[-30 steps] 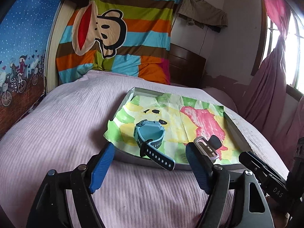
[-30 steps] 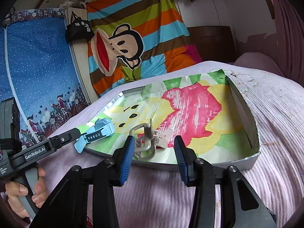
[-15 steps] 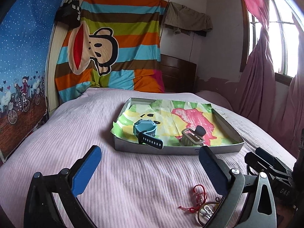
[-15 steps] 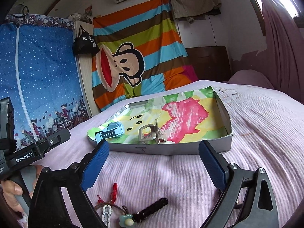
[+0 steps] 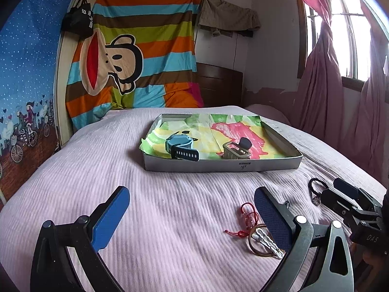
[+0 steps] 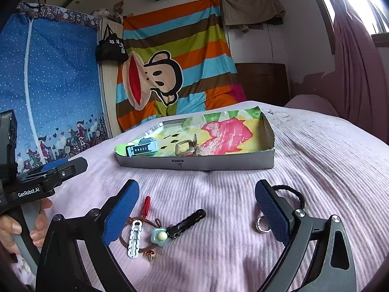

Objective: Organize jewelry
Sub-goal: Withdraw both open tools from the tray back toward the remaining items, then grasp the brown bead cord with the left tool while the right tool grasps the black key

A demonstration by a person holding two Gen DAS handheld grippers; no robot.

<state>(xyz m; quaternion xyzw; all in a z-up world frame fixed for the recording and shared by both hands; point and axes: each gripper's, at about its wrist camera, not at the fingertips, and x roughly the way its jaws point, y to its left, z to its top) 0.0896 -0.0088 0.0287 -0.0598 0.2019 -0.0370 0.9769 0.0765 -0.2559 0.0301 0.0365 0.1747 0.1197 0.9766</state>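
A grey tray [image 5: 218, 165] lined with bright paper sits mid-bed; inside lie a blue watch [image 5: 181, 144] and a beige hair claw [image 5: 237, 149]. My left gripper [image 5: 192, 194] is open over bare bedspread, well short of the tray. Loose pieces lie near its right finger: a red cord [image 5: 245, 215] and a brown ring with a white clip [image 5: 261, 241]. My right gripper [image 6: 197, 187] is open too, above a white clip [image 6: 135, 237], a black clip [image 6: 187, 220], a blue flower bead [image 6: 159, 236] and a silver ring [image 6: 261, 226]. A black hair tie [image 6: 295, 194] lies behind its right finger.
The pink ribbed bedspread [image 5: 85, 170] slopes off at both sides. A striped cartoon blanket [image 5: 136, 60] hangs at the headboard, and purple curtains [image 5: 323, 85] hang on the right. A hand [image 6: 14, 228] grips the left tool's handle.
Both grippers have drawn back from the tray and spread wide. The watch and the hair claw stay in the tray, and the loose jewelry on the bedspread has come into view.
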